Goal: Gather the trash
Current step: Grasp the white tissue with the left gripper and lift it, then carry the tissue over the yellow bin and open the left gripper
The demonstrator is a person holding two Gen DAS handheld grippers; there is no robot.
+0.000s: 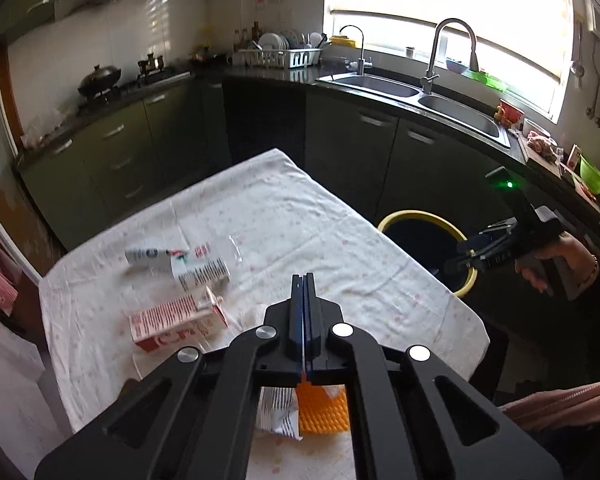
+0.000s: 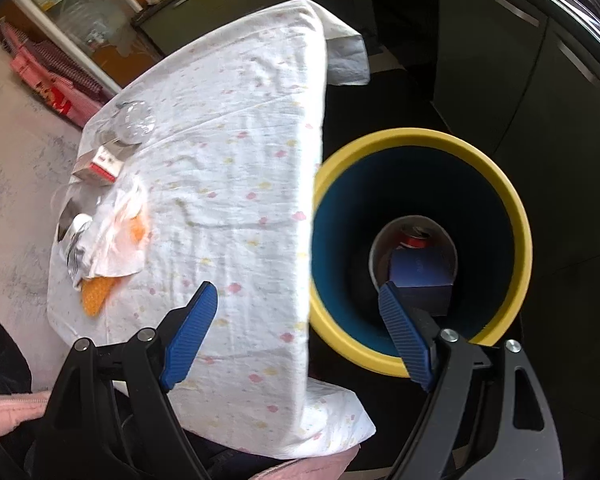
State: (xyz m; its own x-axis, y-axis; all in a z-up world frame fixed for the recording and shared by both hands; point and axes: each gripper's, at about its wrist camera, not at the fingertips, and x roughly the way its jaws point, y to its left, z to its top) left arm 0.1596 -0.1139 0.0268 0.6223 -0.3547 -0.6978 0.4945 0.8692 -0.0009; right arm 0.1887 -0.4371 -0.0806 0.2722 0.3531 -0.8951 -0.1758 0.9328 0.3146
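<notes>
Left gripper [image 1: 304,280] pressed together, empty, poised over table [image 1: 380,280] litter: red carton [image 1: 176,322], orange wrapper [image 1: 324,412]. Right gripper [image 2: 296,300] spread above yellow-rimmed bin [image 2: 516,216], presumably releasing; blue box [image 2: 418,270] and can [image 2: 416,238] inside.

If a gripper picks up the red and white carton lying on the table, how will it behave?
The red and white carton looks like thin cardboard, so probably light and easily dented. It lies flat on its side on the tablecloth, so it should not roll. Its printed surface may be somewhat slippery.
</notes>
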